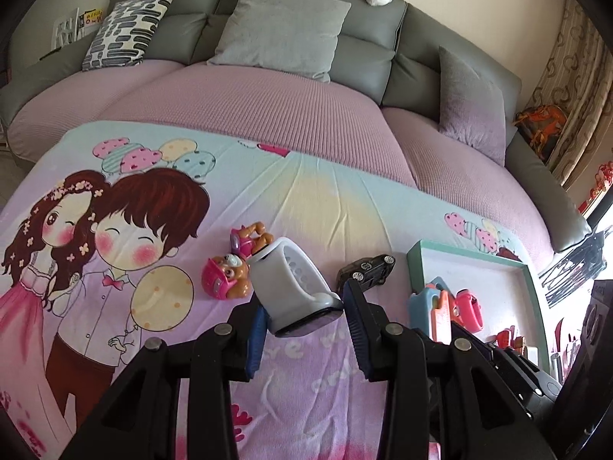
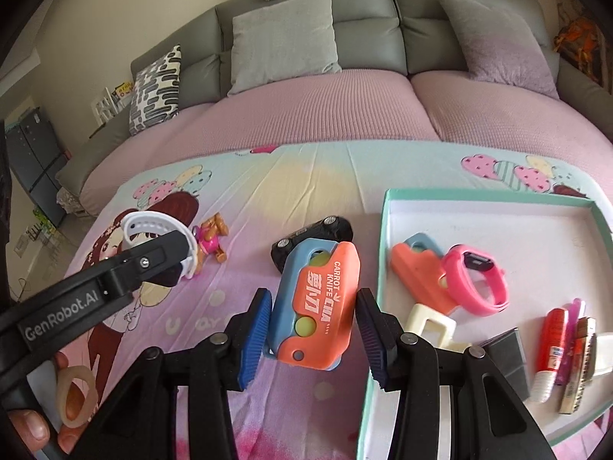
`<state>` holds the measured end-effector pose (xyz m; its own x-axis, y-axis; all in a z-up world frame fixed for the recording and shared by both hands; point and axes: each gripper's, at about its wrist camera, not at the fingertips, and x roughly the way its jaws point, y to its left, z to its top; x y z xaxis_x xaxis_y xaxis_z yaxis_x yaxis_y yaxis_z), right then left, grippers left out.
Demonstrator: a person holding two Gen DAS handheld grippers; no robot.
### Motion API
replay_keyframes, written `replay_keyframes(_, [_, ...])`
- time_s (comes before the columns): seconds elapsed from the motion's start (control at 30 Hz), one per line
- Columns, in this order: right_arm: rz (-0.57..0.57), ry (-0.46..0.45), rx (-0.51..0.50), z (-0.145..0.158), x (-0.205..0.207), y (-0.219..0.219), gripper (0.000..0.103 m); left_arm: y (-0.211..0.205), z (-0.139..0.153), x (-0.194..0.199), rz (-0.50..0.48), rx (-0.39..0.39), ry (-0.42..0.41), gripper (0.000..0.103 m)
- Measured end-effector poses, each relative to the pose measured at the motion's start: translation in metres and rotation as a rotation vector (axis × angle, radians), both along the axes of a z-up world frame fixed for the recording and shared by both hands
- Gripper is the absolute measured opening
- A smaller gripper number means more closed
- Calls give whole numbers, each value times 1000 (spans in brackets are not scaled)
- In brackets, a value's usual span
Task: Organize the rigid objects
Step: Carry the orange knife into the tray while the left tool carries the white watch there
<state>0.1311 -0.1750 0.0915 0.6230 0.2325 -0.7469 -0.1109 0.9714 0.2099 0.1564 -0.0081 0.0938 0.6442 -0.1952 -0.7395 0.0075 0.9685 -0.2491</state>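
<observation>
Both hands loaded! The left hand-held gripper [image 1: 302, 318] is clamped on the white watch [image 1: 295, 283] by its dark face end, strap loop sticking up, above the middle of the worktop. The right hand-held gripper [image 2: 312, 335] pinches the carrot knife toy [image 2: 316, 306] across its flat sides, just left of the tray [image 2: 383, 253] at the worktop's right edge. Both look light, hard plastic, probably slick, so flat faces are the spots to squeeze. The black toy car [image 2: 314, 237] and puppy figures [image 1: 230, 268] wait on the cloth.
</observation>
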Motion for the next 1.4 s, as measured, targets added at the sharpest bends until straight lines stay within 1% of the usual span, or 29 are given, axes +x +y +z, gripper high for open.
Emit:
replay_keyframes(0.13, [-32, -18, -18, 7, -2, -9, 48, -5, 9, -5, -9, 7, -22, 40])
replay_keyframes(0.33, [-95, -24, -21, 13, -3, -36, 48, -22, 17, -8, -49, 19, -44, 40])
replay_keyframes(0.53, [-205, -16, -36, 13, -6, -79, 48, -47, 15, -5, -99, 36, -31, 40])
replay_keyframes(0.73, [-327, 16, -45, 8, -11, -122, 48, -78, 13, -4, -154, 53, -30, 40])
replay_keyframes(0.9, [-420, 15, -53, 9, -20, -155, 48, -117, 10, -5, -240, 63, -41, 40])
replay_keyframes(1.03, [-497, 17, -61, 11, -29, -180, 48, -148, 7, -5, -322, 52, -51, 40])
replay_keyframes(1.1, [-530, 19, -68, 12, -32, -190, 48, -163, 2, -5, -357, 60, -41, 40])
replay_keyframes(1.2, [-555, 15, -77, 14, -36, -198, 48, -179, -3, -3, -392, 62, -32, 40])
replay_keyframes(1.4, [-553, 19, -81, 13, -36, -199, 48, -193, -7, 1, -409, 54, -29, 40])
